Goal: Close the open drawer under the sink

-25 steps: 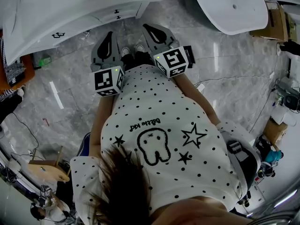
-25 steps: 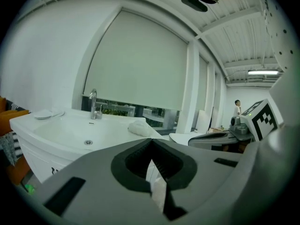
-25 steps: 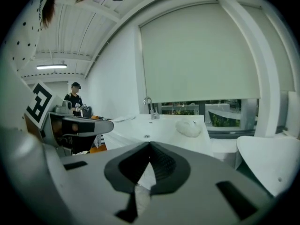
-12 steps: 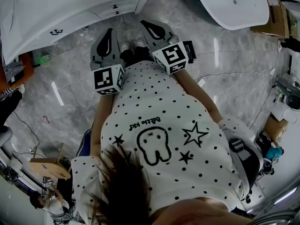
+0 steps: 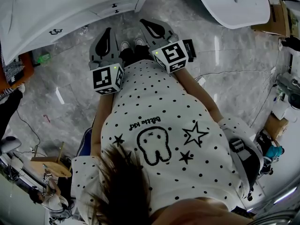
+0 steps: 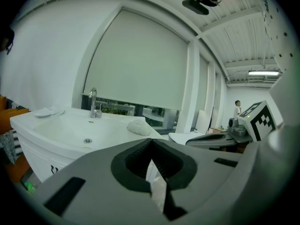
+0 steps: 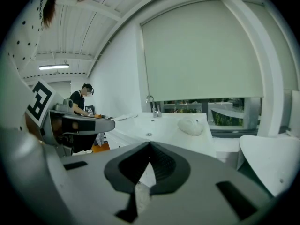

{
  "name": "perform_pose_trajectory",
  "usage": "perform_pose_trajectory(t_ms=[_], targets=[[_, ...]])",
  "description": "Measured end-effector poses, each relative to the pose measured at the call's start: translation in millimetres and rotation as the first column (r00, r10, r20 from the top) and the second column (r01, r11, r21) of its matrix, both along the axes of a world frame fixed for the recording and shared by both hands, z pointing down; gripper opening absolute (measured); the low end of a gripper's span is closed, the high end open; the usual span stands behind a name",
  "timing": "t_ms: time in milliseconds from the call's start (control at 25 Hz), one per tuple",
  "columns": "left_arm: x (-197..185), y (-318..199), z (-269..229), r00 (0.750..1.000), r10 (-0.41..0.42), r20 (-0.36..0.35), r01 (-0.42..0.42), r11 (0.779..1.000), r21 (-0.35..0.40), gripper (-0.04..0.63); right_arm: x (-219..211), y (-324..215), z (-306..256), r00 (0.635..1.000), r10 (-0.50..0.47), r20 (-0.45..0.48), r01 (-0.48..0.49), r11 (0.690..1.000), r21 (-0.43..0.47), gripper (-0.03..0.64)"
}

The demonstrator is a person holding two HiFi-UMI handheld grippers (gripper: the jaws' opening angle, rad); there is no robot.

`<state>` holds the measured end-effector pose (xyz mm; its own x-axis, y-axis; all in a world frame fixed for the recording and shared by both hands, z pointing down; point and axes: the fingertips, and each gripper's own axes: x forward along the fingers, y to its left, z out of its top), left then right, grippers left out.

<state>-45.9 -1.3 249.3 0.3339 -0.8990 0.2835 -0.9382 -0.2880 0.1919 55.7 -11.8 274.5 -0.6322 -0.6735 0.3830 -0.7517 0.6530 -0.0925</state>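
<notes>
The white sink point(image 5: 42, 8) stands at the upper left of the head view, and its cabinet front point(image 5: 70, 28) carries small dark drawer handles point(image 5: 55, 31). No drawer visibly stands out from it. My left gripper point(image 5: 107, 35) and right gripper point(image 5: 151, 26) hang side by side over the floor, a short way from the cabinet, both shut and holding nothing. The left gripper view has my left gripper point(image 6: 151, 146) shut before the basin point(image 6: 79, 130) and faucet point(image 6: 93, 102). In the right gripper view my right gripper point(image 7: 150, 150) is shut, with the sink point(image 7: 159, 125) beyond it.
A white bathtub point(image 5: 229, 3) lies at the upper right, on a grey marble floor point(image 5: 70, 78). A white lump point(image 6: 138, 125) rests on the sink's rim. Cardboard boxes point(image 5: 274, 22) and cables line the right edge. Another person point(image 7: 82, 102) stands behind the sink.
The head view has drifted a little, so the sink sits slightly higher in it. Both grippers stay where they were, still shut.
</notes>
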Motion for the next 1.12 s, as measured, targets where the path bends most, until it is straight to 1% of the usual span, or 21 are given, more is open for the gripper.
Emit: perform_pose_trajectory(t_ms=[160, 440, 1120], targets=[[-5, -4, 4, 1.000, 0.005, 0.002, -0.004, 1.000, -0.003, 0.005, -5, -5, 4, 1.000, 0.003, 0.001, -0.003, 1.000, -0.005, 0.014], [5, -8, 3, 1.000, 0.013, 0.001, -0.013, 1.000, -0.011, 0.005, 4, -7, 3, 1.000, 0.006, 0.001, -0.006, 1.000, -0.009, 0.014], [1, -17, 9, 1.000, -0.001, -0.004, 0.001, 1.000, -0.028, 0.005, 1, -16, 6, 1.000, -0.004, -0.005, 0.004, 1.000, -0.013, 0.014]])
